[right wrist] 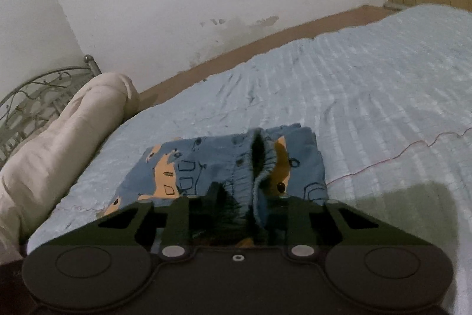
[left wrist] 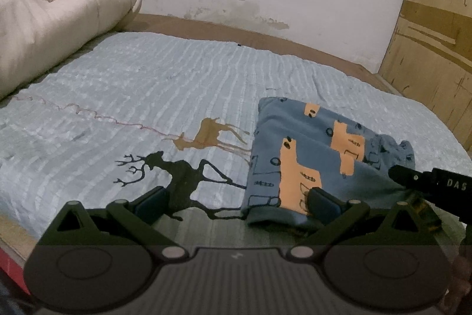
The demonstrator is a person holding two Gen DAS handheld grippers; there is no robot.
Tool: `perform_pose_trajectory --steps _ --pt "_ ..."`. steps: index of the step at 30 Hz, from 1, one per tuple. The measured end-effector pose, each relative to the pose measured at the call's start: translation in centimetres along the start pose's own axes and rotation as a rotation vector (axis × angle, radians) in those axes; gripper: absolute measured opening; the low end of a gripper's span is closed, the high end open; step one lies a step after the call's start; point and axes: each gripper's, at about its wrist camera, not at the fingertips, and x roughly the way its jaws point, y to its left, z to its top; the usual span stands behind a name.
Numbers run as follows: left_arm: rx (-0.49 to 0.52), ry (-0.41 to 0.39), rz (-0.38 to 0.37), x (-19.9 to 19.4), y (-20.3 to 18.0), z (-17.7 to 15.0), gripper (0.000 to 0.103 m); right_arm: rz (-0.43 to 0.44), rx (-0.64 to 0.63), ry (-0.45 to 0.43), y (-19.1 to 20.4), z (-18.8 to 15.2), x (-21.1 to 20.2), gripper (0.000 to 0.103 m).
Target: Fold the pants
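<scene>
On the big bed with its pale blue ribbed cover [left wrist: 165, 84], we see the small blue pants with orange shapes [left wrist: 298, 155] folded flat. Our left tool [left wrist: 236, 201] is wide open. Our right tool [right wrist: 236, 205] pinches the waistband, keeping it tidy.

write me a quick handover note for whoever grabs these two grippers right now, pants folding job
Left gripper: open, fingers spread wide, low at the near edge of the pants; its right finger lies against the cloth, nothing clamped.
Right gripper: shut on the pants' elastic waistband, pinching it up into a ridge.
Pants: blue with orange print, already folded into a compact stack on the light blue bedspread, right of the deer print. Rolled cream blanket lies at the headboard end.
Done: the main folds.
Left: probably lay the waistband flat, release, smooth the stack.
</scene>
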Motion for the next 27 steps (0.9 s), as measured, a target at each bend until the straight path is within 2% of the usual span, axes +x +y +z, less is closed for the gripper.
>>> perform_pose_trajectory --steps 4,7,10,14,17,19,22,24,27 --pt "0.002 -0.015 -0.003 -0.9 -0.1 0.5 0.102 0.017 0.003 -0.057 0.1 0.8 -1.5 0.013" --pt "0.006 -0.032 -0.008 -1.5 -0.3 0.9 0.102 0.011 -0.020 -0.099 0.3 1.4 -2.8 0.012" --pt "0.009 -0.032 -0.011 -1.5 -0.7 1.1 0.102 -0.007 -0.038 -0.102 0.2 1.4 -3.3 0.013" --pt "0.014 -0.003 0.004 -0.7 -0.7 0.4 0.102 -0.097 -0.077 -0.062 0.0 -0.1 -2.4 0.017" --pt "0.024 0.015 0.016 -0.3 -0.7 -0.2 0.102 -0.161 -0.158 -0.078 0.7 -1.2 -2.2 0.022" --pt "0.027 0.011 0.018 -0.4 -0.8 -0.3 0.102 -0.187 -0.188 -0.096 0.9 -1.5 -2.2 0.031" --pt "0.032 0.006 0.017 -0.6 -0.9 -0.2 0.102 -0.216 -0.199 -0.131 0.8 -1.4 -2.6 0.050" --pt "0.034 0.005 0.013 -0.8 -1.0 0.0 0.102 -0.222 -0.202 -0.156 0.6 -1.1 -3.1 0.074" --pt "0.028 -0.007 0.007 -0.9 -1.0 0.7 0.102 -0.210 -0.219 -0.182 0.5 -0.8 -3.4 0.097"
